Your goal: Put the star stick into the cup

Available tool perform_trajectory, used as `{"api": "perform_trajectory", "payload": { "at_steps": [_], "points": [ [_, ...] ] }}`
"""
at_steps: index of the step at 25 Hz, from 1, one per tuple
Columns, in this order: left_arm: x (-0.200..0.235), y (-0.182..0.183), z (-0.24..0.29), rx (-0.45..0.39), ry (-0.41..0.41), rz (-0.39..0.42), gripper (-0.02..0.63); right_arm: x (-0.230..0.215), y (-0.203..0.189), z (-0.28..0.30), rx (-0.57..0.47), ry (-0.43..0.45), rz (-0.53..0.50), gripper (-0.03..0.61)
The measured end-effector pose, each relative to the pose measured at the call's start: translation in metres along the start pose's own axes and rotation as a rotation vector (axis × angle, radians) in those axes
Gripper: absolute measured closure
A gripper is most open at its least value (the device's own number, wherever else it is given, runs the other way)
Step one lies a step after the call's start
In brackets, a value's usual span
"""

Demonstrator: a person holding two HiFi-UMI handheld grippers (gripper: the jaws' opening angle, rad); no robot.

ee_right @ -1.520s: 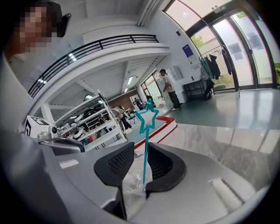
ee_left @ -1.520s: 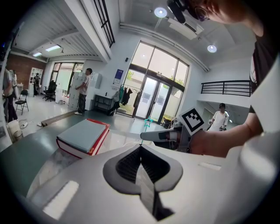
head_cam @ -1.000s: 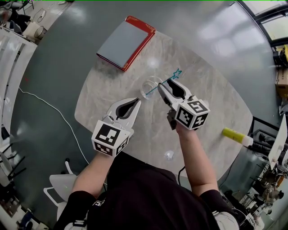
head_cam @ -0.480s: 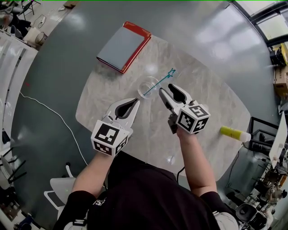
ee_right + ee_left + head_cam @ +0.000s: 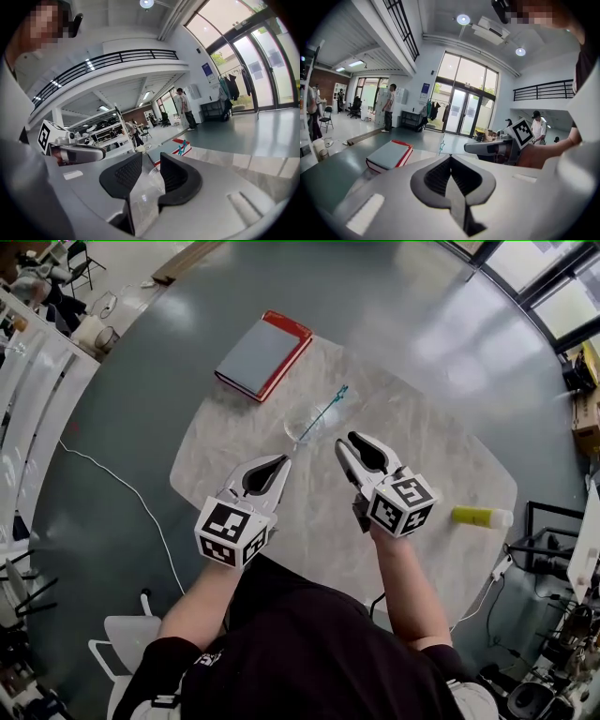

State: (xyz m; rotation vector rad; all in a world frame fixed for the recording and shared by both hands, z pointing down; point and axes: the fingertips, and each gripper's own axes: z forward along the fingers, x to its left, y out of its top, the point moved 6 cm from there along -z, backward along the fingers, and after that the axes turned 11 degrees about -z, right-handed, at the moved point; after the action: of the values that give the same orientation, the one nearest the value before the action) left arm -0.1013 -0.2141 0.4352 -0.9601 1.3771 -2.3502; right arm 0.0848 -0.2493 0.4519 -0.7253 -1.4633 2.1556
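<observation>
One marble table [image 5: 431,456] w/ cup [image 5: 303,422], red-edged book [image 5: 261,354]; grey floor [image 5: 141,409].

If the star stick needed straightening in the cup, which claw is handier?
Right, probably. The star stick leans out of the cup toward the side of the right gripper, whose jaws, empty, are apart though closing. The left gripper is shut.

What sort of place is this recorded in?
Probably an open lab or workshop hall: a mezzanine railing overhead, tall glass entrance doors, and equipment shelves along the floor.
</observation>
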Motion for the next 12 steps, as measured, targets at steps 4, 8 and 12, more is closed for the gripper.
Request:
{"api": "perform_trajectory", "payload": {
  "at_steps": [4, 8, 12],
  "points": [
    [-0.022, 0.005, -0.019, -0.025, 0.023, 0.021, 0.611, 0.016, 0.018, -0.029, -0.051, 0.03, -0.044, 0.463],
    [-0.042, 0.009, -0.034, -0.05, 0.048, 0.057, 0.611, 0.03, 0.028, -0.056, -0.096, 0.059, -0.077, 0.478],
    [-0.065, 0.008, -0.057, -0.068, 0.058, 0.037, 0.611, 0.05, 0.032, -0.086, -0.127, 0.111, -0.102, 0.497]
  ]
}}
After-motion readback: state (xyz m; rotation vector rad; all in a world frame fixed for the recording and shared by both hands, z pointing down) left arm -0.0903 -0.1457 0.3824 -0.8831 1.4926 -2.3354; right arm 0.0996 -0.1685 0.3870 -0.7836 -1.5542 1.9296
